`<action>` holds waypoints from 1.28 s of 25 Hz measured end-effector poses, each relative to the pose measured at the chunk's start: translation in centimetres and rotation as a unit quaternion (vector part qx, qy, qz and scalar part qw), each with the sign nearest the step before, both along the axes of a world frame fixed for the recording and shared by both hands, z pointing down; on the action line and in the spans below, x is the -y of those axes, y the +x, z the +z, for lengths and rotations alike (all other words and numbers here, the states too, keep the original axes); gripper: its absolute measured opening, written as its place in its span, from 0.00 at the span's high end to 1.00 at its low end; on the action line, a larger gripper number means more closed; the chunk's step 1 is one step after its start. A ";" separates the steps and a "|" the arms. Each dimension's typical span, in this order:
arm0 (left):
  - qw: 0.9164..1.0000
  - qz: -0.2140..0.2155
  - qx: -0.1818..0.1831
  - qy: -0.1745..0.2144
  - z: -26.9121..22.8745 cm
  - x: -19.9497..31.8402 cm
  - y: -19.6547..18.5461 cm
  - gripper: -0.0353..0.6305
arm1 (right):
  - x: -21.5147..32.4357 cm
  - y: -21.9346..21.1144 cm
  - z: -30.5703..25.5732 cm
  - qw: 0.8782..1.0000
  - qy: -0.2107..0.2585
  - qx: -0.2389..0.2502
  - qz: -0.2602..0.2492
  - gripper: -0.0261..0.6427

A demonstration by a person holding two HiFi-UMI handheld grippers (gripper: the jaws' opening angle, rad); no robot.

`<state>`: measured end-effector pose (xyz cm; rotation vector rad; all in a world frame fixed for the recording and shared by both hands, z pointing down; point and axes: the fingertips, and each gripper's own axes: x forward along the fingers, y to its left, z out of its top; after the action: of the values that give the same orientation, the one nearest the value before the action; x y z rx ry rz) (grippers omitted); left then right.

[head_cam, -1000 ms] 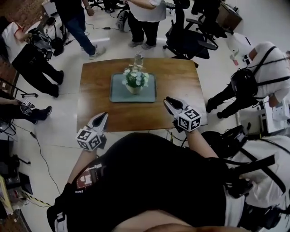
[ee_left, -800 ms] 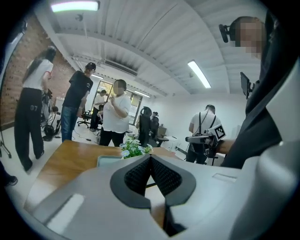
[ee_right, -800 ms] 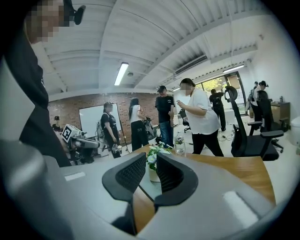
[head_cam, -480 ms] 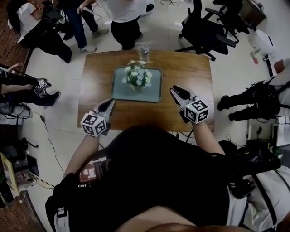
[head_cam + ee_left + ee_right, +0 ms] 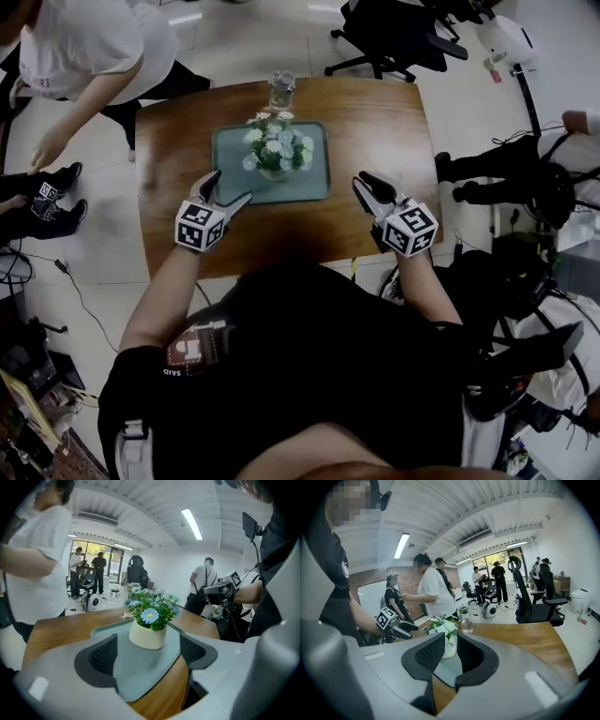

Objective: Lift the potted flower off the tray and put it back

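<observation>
**A:** In the head view, where is the potted flower [image 5: 275, 155]?

**B:** It stands upright in the middle of the green tray [image 5: 314, 183], on the wooden table [image 5: 375, 112]. A glass [image 5: 280, 91] stands behind the tray, near the far edge of the table.

**A:** And the two grippers?

**B:** The left gripper [image 5: 232, 186] is at the near left corner of the tray. The right gripper [image 5: 367, 183] is over bare wood, just beside the near right corner. Neither one touches the potted flower.

**A:** What does the left gripper view show?

**B:** Its jaws stand wide apart, and they have just been opening. Nothing is between the pads. The potted flower is further ahead on the tray.

**A:** And the right gripper view?

**B:** There the jaws are only a little apart, with a narrow gap, and they hold nothing. Through the gap I see the potted flower, with the glass behind it.
</observation>
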<state>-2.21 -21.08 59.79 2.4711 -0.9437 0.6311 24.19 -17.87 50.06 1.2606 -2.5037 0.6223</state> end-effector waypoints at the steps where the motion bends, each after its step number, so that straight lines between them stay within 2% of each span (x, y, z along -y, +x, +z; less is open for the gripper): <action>1: 1.000 0.006 0.007 -0.004 0.9 0.6 0.3 0.27 | 0.0 -0.2 0.4 1.000 -0.004 -0.001 0.000 0.82; 2: 1.000 0.012 0.016 -0.005 1.8 1.2 0.6 0.17 | 0.0 -0.3 0.8 1.000 -0.006 0.000 0.000 0.82; 4: 0.999 0.029 0.035 -0.001 3.1 2.4 1.6 0.07 | 0.4 -0.4 1.4 1.000 -0.010 0.005 -0.002 0.82; 8: 0.996 0.069 0.058 0.003 5.3 3.5 4.4 0.06 | 1.4 0.0 2.6 1.000 -0.012 0.015 -0.005 0.82; 11: 0.995 0.079 0.065 -0.001 6.6 4.4 6.2 0.06 | 2.3 0.5 3.2 1.000 -0.010 0.020 -0.003 0.82; 15: 0.995 0.071 0.065 -0.003 8.2 5.1 7.8 0.06 | 2.6 0.7 4.8 1.000 -0.016 0.016 -0.013 0.82; 22: 0.995 0.079 0.045 0.041 8.4 6.7 10.2 0.06 | 2.9 1.0 6.8 0.999 -0.025 0.025 -0.018 0.82; 32: 0.995 0.060 0.043 0.073 8.2 7.3 10.2 0.06 | 1.4 1.6 8.0 0.999 -0.035 0.011 -0.019 0.82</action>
<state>8.03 -28.43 68.02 2.6645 -0.9081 0.7383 25.77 -19.28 58.04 1.1846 -2.4947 0.7108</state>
